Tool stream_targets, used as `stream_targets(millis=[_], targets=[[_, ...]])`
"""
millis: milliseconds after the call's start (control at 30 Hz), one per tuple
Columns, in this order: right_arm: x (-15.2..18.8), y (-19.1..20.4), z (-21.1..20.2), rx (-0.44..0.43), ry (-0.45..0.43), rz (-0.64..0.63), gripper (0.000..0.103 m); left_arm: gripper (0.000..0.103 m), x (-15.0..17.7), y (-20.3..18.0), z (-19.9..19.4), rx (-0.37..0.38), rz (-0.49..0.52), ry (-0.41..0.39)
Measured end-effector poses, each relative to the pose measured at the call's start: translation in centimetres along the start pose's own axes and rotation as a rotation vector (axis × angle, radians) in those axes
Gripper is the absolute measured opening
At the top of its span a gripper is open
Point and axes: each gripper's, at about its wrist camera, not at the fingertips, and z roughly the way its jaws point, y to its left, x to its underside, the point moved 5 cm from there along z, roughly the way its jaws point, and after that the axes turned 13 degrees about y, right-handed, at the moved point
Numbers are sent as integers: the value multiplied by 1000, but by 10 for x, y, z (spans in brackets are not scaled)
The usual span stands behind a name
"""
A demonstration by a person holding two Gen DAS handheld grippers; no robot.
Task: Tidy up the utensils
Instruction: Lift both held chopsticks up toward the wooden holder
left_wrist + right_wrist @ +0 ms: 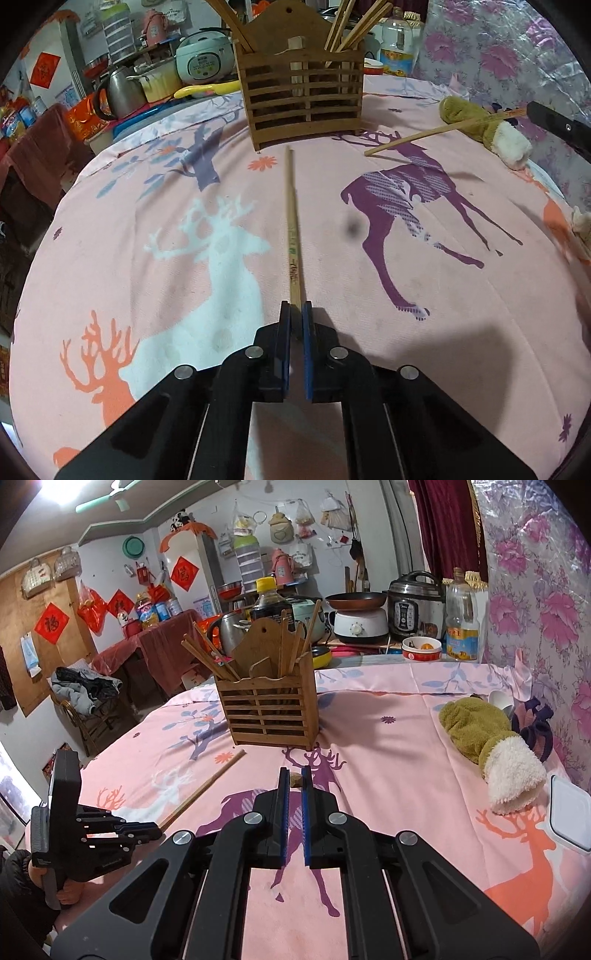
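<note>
Black fingers with blue pads of the left gripper (296, 308) sit nearest, pinched narrow on the near end of a long pale wooden chopstick (292, 229). That chopstick runs straight away over the pink deer-print cloth (461, 332) covering the counter, its far tip just short of the slatted brown wooden utensil holder (301, 98). More chopsticks (354, 26) stand upright inside the holder.

To the right, a second wooden chopstick (443, 129) slants in the air, its right end towards the right gripper at the frame edge. Beside it lies an olive-green plush mitten with a white fleecy cuff (484, 129).

From the right wrist view, the right gripper (295, 775) is closed narrow on a chopstick end (295, 780), seen end-on between its pads. At the near left, a hand holds the left gripper (159, 829). A white lidded plastic box (569, 818) sits at the right edge of the counter.

Beyond the holder stand a dark sauce bottle with yellow cap (267, 602), a steel kettle (231, 629), a pressure cooker (415, 605), and a clear oil bottle (461, 624).
</note>
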Motion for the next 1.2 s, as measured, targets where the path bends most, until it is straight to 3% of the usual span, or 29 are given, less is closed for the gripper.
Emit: stream_targets(millis=[333,533,667,733,800,867,1033,1200], targets=[[-2,-1,-3,-4,-16,5,7,6,-16,-5,-68,-11,-29,-219],[-11,8,-16,4,-62,-11,7,6,-53,-13,-115,-31,-32,-329],[-15,13,-16,0,-59,-25,9,6,-73,-16,-128,7,-54,-359],[-11,13,-15,-30,-28,-35,13,6,-77,-16,-126,34,-72,-360],[4,12,-11,-50,30,-56,24,6,-74,-17,-123,42,-81,-364],[25,9,-6,-14,85,-84,32,6,-71,-17,-123,36,-79,-377],[79,6,17,33,260,-142,33,6,-68,-14,-122,52,-88,-380],[99,5,36,69,359,-168,32,6,-65,-10,-121,58,-102,-386]])
